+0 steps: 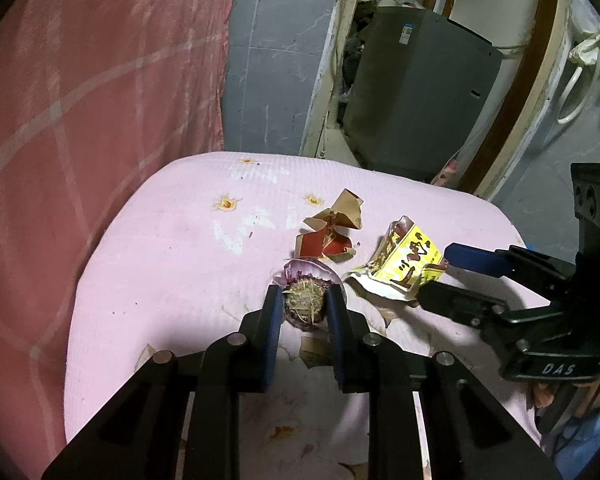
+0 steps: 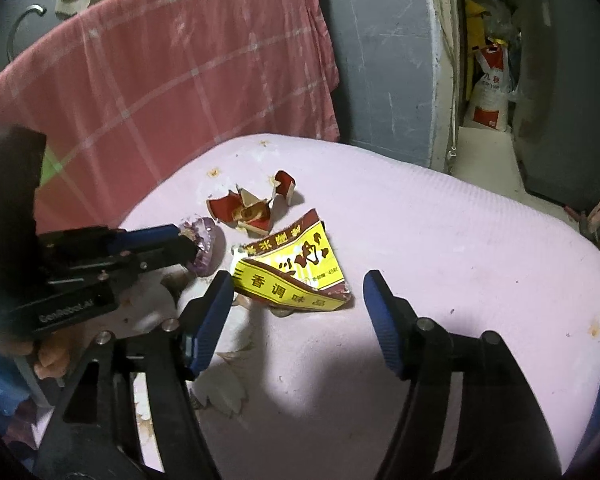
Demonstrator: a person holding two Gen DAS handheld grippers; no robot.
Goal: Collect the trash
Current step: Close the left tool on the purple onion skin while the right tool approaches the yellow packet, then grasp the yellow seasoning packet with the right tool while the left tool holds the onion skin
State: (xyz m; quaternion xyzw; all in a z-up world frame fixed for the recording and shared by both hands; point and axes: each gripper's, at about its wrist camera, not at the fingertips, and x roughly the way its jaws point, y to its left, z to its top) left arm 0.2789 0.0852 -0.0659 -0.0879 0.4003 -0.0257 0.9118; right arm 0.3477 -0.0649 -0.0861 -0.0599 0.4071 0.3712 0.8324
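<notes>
Left wrist view shows the left gripper clamped on the purple onion root end, at twelve o'clock from its fingers. The right gripper stands wide, the yellow seasoning packet between its pads but untouched. The onion's loose skin could tear free when lifted off the pink cushion, and the flat packet may slide away from closing pads.

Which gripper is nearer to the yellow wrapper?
Right. The right gripper stands open around the yellow wrapper; the left gripper is beside it, shut on the onion end.

Glossy foil packet; matt pink cloth cover; torn paper wrapper.
</notes>
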